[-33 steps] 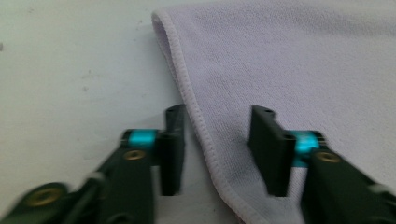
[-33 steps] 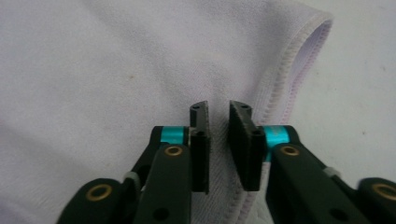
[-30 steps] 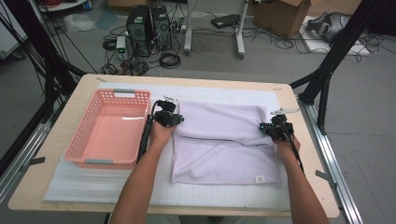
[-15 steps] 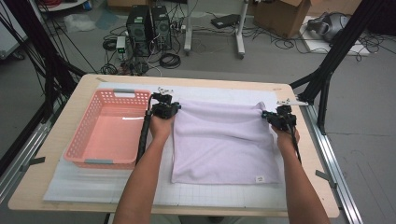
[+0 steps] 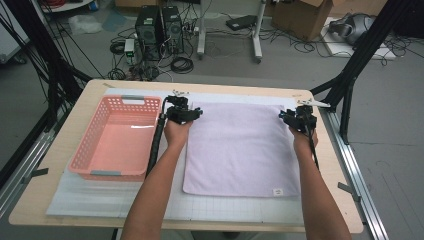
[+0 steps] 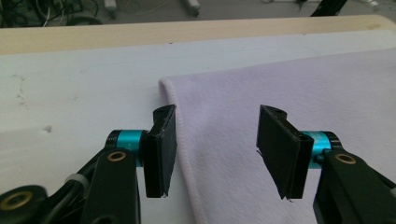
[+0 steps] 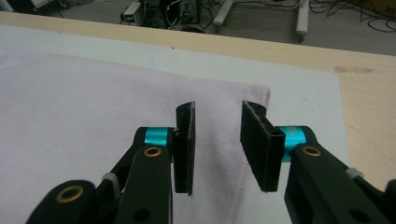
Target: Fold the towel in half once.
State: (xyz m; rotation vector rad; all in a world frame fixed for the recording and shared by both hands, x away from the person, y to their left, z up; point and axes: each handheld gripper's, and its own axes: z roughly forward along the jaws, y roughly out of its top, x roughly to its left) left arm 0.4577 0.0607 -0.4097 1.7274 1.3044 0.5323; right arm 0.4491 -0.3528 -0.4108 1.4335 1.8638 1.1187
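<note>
A pale lilac towel (image 5: 243, 148) lies spread flat on the white mat (image 5: 100, 197), a small tag near its front right corner. My left gripper (image 5: 186, 113) sits over the towel's far left corner, and in the left gripper view its jaws (image 6: 215, 144) stand open astride the towel's hemmed edge (image 6: 184, 154). At the far right corner is my right gripper (image 5: 298, 118); its jaws (image 7: 215, 142) are open over the towel (image 7: 93, 116) with nothing pinched between them.
A pink plastic basket (image 5: 96, 163) with nothing in it stands on the mat to the left of the towel. The wooden table's edge (image 5: 320, 227) runs around the mat. Black frame legs, computer towers and cables sit on the floor beyond the table.
Both grippers moved away from me, drawing the towel's far edge out until it lay flat. Their jaws have opened and let go of the corners.
</note>
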